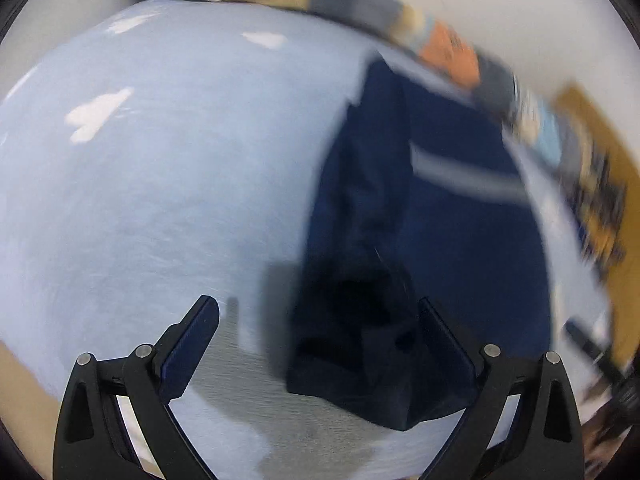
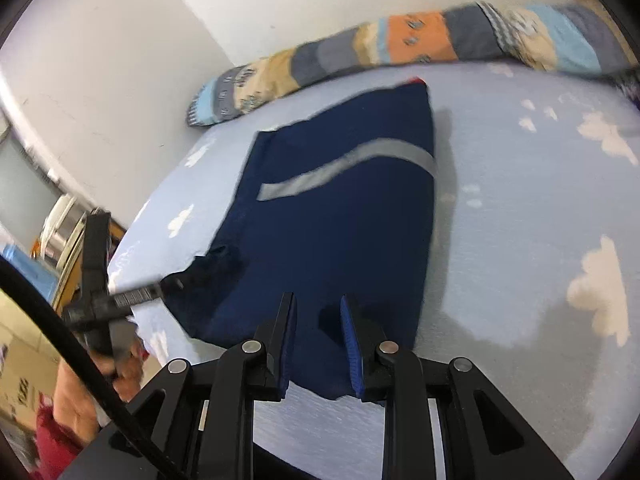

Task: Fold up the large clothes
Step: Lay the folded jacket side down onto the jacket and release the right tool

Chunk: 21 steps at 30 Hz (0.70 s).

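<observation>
On the bed: a light blue sheet printed with white clouds, photographed from both hand-held grippers.
Garment: a navy garment with a grey reflective stripe lies folded lengthwise on the sheet, its far end near the wall and its near hem under the right gripper.
Bolster: a patchwork bolster in orange, grey, beige and pale blue runs along the wall just beyond the garment.
Left gripper: the left gripper is tilted down over the garment's near corner with its jaws wide apart. Dark cloth sits beside the right-hand finger; the other finger is over bare sheet. The view is blurred.
Right gripper: the right gripper has its jaws drawn close with the near hem between them. Whether the pads pinch the cloth cannot be told.
Person: a hand and a red sleeve show at the left edge of the right wrist view.
</observation>
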Available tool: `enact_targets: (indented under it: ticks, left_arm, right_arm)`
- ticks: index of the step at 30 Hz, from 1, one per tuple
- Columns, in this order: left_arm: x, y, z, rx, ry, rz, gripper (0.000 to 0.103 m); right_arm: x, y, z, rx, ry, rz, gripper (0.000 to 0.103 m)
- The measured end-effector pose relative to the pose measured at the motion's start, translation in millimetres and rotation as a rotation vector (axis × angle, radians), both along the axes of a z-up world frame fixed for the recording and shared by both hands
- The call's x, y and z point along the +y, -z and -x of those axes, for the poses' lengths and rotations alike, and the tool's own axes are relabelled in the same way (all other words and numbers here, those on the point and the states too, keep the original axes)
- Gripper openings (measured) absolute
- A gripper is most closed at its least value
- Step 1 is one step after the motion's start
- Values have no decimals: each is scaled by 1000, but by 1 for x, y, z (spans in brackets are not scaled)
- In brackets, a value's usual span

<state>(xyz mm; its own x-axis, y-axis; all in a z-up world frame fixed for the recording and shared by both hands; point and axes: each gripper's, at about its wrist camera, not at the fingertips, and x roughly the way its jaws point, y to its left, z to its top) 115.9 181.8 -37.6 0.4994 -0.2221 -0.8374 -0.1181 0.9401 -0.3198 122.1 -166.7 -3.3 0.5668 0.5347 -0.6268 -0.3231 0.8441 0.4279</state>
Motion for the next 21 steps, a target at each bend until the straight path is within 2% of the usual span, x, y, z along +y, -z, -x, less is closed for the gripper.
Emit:
enact_targets:
  ticks: [3,6,7,9,10,11,12,15,16,18,21]
  left_arm:
    - [9,-22,12,-113,-42,40,99]
    - [-2,-37,16,-204,-2,97,99]
    - [-12,-40,15,-226,21,95,99]
    - [-28,-43,15,-245,74,72,99]
    - [-33,-44,12,-248,94,70,99]
    - [-41,-44,11,-245,128,69,99]
    - [-44,-42,10,-243,156,65,99]
    - [-69,-36,8,-237,244,-9,99]
    - [-74,-34,8,-233,264,-29,99]
    - [-83,-30,10,-223,307,-57,99]
    - [-103,-15,5,-182,375,-101,99]
  right_arm:
    - [18,-6,6,-61,-55,40,26]
    - [42,3,7,-69,-120,142,25]
    - [45,11,5,-39,-120,181,21]
    - [36,39,-5,79,-98,236,8]
    - [29,50,-9,126,-85,231,5]
    - [20,59,-13,164,-80,178,5]
    - [17,59,-14,173,-82,149,5]
    - [17,48,-16,208,-99,127,7]
    - [13,39,-17,210,-106,65,8]
    - [2,18,-20,141,-90,-24,13]
    - [-15,-1,-35,62,-11,-10,16]
